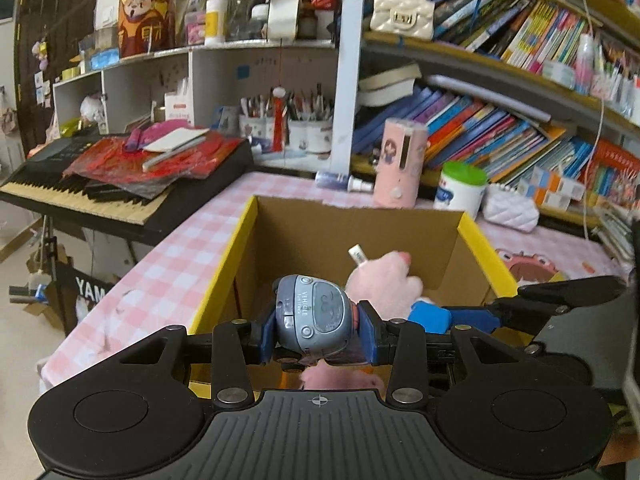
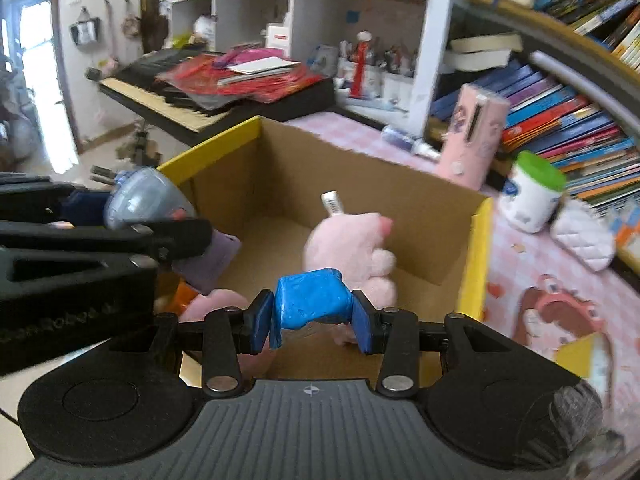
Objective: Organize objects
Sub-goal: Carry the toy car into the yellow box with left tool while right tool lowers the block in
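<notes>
Closest to the lens, low centre of the left wrist view, the left gripper [image 1: 318, 330] is clenched on a toy car [image 1: 316, 316], a grey-blue plastic one, pads squeezing its two sides. Looks hard and smooth to me, so probably light but a bit slippery; side-on across the body seems the sane place to hold it, since the rounded roof would squirt out

Moving right, the right gripper [image 2: 312, 320] is grasping a plush pig [image 2: 352, 240] by its blue cloth part [image 2: 310, 300], which is bunched between the pads. Soft, squashy, nearly weightless I'd guess, nothing to break. The pink body flops forward and there's a tag sticking up at its top

Both toys hang over the near edge of the cardboard box [image 1: 468, 226], yellow-rimmed, sitting on the pink checked tablecloth [image 1: 192, 236], middle of both frames. Something pink and orange already lies low inside, can't tell what
</notes>
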The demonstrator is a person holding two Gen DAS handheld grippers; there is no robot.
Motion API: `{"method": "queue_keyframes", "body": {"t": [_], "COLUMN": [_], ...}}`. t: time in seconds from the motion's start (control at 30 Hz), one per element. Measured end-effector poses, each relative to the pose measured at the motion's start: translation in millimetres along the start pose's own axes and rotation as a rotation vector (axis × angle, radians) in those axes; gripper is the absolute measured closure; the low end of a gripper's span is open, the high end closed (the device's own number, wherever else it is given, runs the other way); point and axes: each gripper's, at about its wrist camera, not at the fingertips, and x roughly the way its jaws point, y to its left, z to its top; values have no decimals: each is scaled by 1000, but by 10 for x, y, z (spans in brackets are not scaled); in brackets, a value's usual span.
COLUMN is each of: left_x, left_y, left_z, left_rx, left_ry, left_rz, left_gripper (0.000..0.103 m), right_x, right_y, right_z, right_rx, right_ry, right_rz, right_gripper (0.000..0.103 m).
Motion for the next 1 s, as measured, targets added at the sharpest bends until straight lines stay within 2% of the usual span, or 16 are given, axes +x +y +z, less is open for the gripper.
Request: {"method": "queue_keyframes", "body": {"t": [0.1, 0.27, 0.5, 0.67, 1.0], "left_x": [56, 114, 198, 197, 251], "left_y": [13, -4, 62, 32, -70], "left_z": [-8, 9, -45, -47, -64], "left_rx": [-20, -37, -117, -118, -124], "left_ry": [14, 24, 70, 72, 92], "left_rz": [11, 17, 20, 42, 34], "left_gripper": [64, 64, 64, 64, 64], "right_x": [30, 158, 164, 202, 221], "right_y": [-34, -259, -272, -340, -521], "right_z": [6, -17, -34, -25, -8], "right_rx": [-4, 140, 118, 99, 33], "right_ry": [3, 80, 81, 78, 99], "right_rz": [40, 177, 239, 291, 374], "right_gripper": [64, 63, 65, 65, 65]}}
